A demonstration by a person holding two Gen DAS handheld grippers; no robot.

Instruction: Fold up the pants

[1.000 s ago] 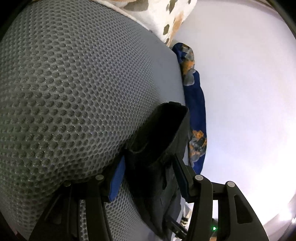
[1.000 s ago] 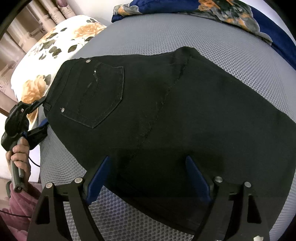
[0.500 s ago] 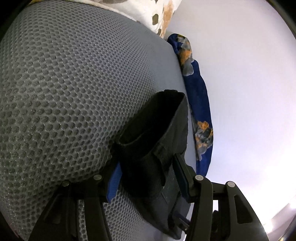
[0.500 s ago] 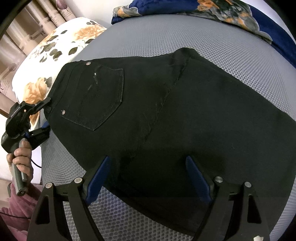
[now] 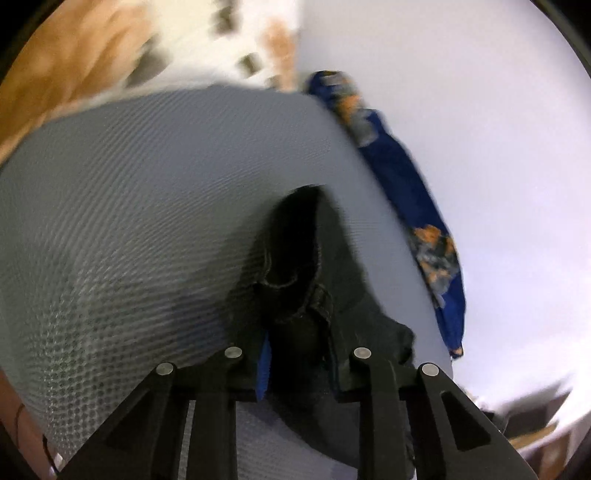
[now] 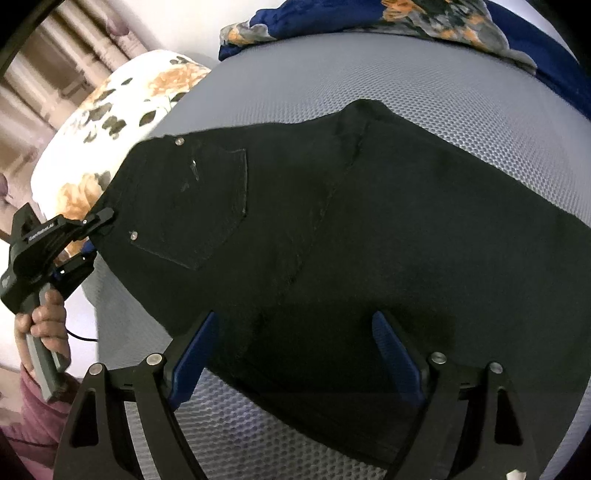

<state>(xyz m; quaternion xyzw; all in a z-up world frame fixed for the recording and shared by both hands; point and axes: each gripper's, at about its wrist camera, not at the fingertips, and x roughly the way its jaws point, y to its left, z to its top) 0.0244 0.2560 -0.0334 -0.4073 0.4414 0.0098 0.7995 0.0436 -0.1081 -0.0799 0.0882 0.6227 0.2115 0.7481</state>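
Black pants [image 6: 332, 240] lie spread flat on the grey mesh mattress [image 6: 369, 81], back pocket up. My left gripper [image 5: 299, 354] has just been closing and now clamps the waistband corner; in the right wrist view it sits at nine o'clock [image 6: 92, 236], with my hand [image 6: 44, 321] on its handle. My right gripper [image 6: 291, 350] stands wide apart over the near edge of the pants at six o'clock, the cloth lying between its blue pads [image 6: 192, 350] without being pressed. Floral pillow [image 6: 110, 122] at ten o'clock; blue floral cloth [image 6: 443, 22] at twelve.
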